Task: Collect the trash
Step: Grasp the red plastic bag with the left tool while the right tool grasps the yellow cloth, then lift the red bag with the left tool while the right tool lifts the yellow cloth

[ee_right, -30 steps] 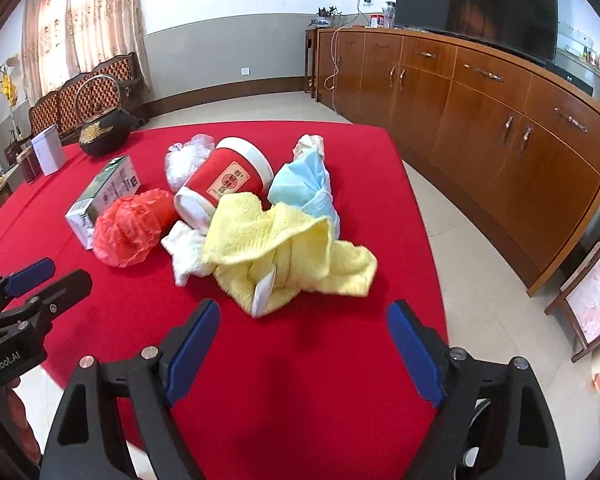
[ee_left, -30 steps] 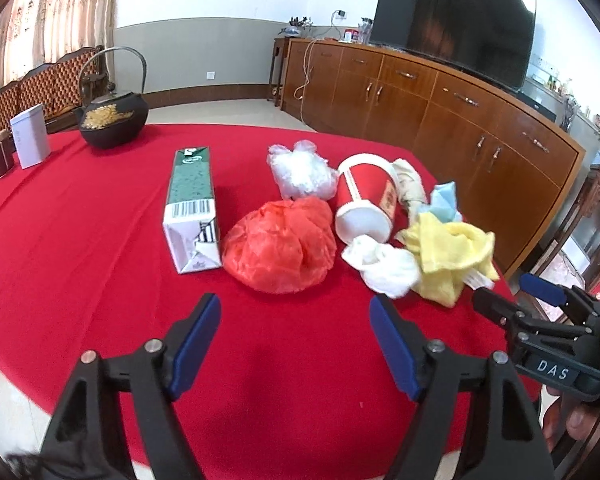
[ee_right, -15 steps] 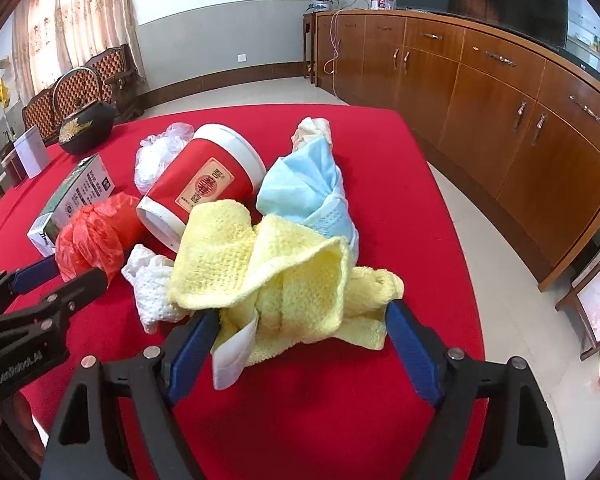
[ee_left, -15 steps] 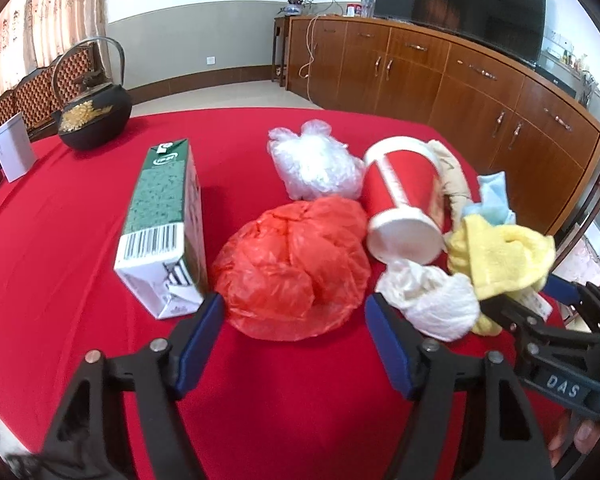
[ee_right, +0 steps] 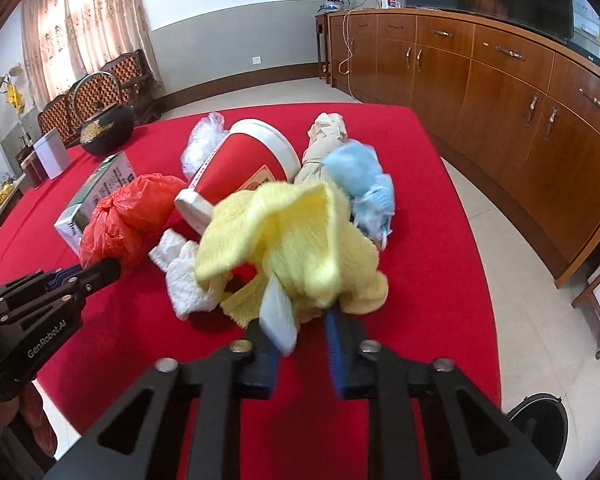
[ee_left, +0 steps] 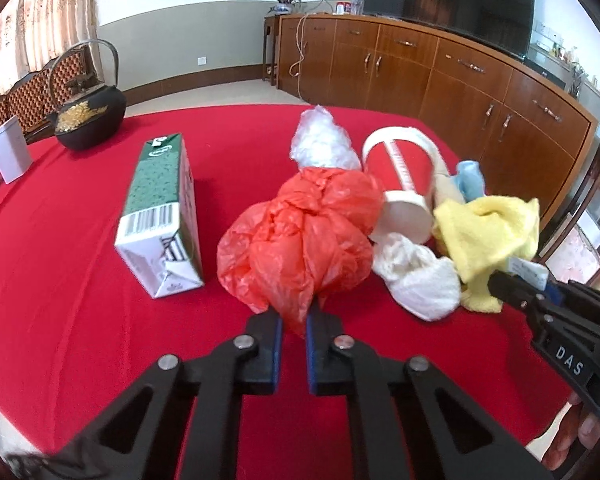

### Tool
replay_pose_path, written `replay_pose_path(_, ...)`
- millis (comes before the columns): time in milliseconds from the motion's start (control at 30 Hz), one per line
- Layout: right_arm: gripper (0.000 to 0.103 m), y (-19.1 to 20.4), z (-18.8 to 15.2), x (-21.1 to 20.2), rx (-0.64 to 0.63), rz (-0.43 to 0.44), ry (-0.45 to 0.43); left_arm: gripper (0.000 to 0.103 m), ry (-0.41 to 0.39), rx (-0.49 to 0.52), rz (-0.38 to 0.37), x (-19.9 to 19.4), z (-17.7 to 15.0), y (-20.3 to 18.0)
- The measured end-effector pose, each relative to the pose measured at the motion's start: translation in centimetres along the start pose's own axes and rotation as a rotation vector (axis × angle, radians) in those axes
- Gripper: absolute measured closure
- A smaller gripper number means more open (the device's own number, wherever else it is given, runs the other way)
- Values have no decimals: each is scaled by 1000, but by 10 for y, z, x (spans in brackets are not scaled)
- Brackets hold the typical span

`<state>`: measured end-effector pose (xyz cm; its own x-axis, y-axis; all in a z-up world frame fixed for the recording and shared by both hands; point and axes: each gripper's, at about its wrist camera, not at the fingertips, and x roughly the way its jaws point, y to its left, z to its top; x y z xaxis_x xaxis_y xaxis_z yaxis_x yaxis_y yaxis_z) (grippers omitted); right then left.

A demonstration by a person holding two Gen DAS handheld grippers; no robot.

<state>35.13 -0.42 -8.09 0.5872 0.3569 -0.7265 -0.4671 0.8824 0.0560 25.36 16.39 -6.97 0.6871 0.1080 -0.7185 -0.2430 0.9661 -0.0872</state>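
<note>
Two grips are on at once. The left gripper (ee_left: 291, 322) is pinched shut on a loose fold at the near edge of the red plastic bag (ee_left: 300, 236), probably because the crumpled film gives no firmer hold. The right gripper (ee_right: 302, 330) is clamped on the near hem of the yellow cloth (ee_right: 296, 236), its white tag (ee_right: 278, 316) caught at the jaws. Beyond both tips lies the rest of the trash on the red tablecloth (ee_left: 80, 300): red paper cup (ee_left: 400, 180) on its side, white tissue (ee_left: 420, 276), clear bag (ee_left: 322, 146), blue cloth (ee_right: 360, 184). The green carton (ee_left: 160, 208) lies left of the left gripper. Both look ready to lift.
</note>
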Motion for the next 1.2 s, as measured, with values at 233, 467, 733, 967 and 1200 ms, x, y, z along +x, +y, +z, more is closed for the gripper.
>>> replay_pose_path(233, 85, -5, -8, -24, 3, 35, -23, 93, -26, -19, 4, -21, -8, 4)
replay_pose_path(467, 87, -7, -17, -42, 4, 65, -55, 93, -42, -23, -1, -33, -14, 5)
replay_pose_path(733, 101, -3, -19, -75, -12, 75, -115, 94, -57, -25, -17, -50, -22, 5)
replay_pose_path(967, 101, -5, -26, -87, -8, 98, -118, 94, -58, -18, -26, -59, -31, 0)
replay_pose_path(1200, 25, 4, -25, -60, -52, -8, -45, 94, -21, -18, -20, -45, -37, 1)
